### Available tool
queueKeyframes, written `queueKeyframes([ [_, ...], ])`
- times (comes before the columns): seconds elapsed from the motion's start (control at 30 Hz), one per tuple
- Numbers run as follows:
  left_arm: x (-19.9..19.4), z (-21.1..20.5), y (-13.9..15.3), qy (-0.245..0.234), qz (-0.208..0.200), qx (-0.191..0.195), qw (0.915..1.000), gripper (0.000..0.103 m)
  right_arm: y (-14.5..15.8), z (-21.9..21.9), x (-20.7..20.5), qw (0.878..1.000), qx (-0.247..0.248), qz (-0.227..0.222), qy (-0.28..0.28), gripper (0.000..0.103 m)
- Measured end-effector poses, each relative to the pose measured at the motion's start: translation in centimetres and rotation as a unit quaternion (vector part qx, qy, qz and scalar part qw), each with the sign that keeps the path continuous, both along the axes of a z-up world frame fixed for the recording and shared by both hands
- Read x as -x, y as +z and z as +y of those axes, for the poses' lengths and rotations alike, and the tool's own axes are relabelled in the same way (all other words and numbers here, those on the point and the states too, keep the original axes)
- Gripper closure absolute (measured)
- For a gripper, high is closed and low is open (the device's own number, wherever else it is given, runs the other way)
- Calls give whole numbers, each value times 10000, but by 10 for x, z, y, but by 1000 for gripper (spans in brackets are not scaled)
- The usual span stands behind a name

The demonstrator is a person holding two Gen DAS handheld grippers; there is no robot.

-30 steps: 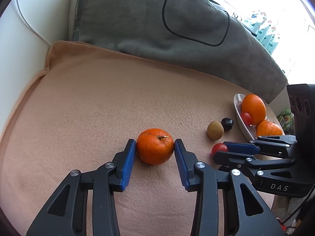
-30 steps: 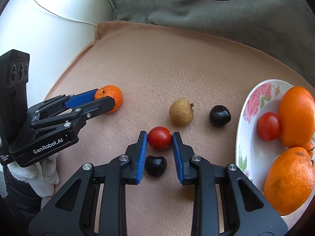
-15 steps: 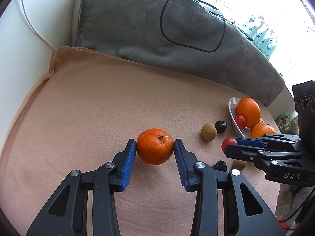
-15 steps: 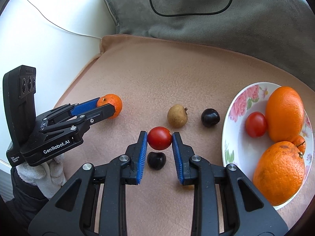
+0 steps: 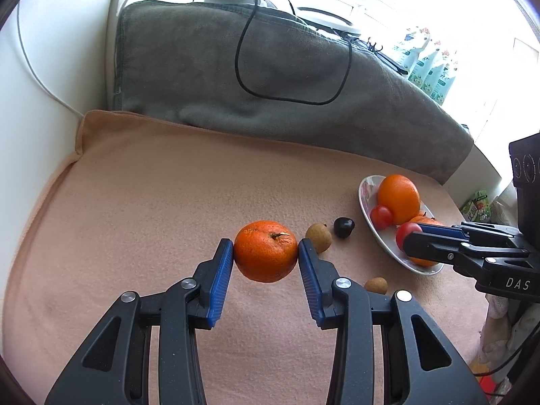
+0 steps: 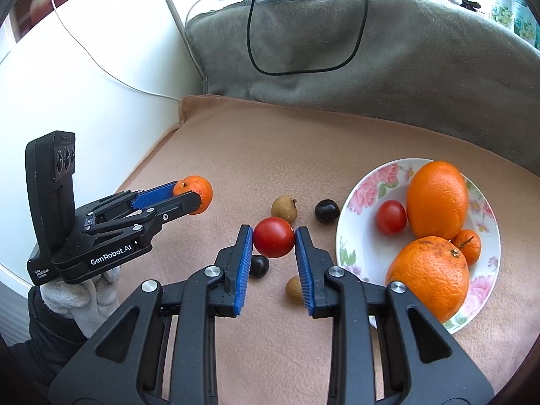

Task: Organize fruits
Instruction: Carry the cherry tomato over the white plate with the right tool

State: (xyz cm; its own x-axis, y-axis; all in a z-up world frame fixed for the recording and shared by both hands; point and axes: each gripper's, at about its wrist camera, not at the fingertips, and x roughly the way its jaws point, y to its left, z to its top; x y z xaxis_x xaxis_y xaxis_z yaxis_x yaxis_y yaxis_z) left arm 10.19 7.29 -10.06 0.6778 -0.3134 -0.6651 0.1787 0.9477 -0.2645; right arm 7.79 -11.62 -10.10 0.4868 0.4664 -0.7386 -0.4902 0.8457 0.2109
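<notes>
Carry step: left gripper (image 5: 265, 256) clamps the round orange tangerine (image 5: 265, 251), right gripper (image 6: 273, 241) clamps the small red tomato (image 6: 273, 237), both held above the peach cloth (image 6: 270, 141); next likely needs lowering into the floral white plate (image 6: 364, 185).

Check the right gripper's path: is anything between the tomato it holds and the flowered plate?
Nothing visible blocks it. The right gripper holds the tomato above the cloth; the dark fruit and brown fruit lie low beside the route. The plate has bare space at its near-left rim.
</notes>
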Motion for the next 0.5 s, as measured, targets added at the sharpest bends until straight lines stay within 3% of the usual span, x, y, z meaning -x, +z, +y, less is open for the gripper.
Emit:
queueKeyframes([
  [0.5,-3,-46,17,-345,-147,-57,9993,65,22,-74,5,9977,-266,-226,-577,76],
])
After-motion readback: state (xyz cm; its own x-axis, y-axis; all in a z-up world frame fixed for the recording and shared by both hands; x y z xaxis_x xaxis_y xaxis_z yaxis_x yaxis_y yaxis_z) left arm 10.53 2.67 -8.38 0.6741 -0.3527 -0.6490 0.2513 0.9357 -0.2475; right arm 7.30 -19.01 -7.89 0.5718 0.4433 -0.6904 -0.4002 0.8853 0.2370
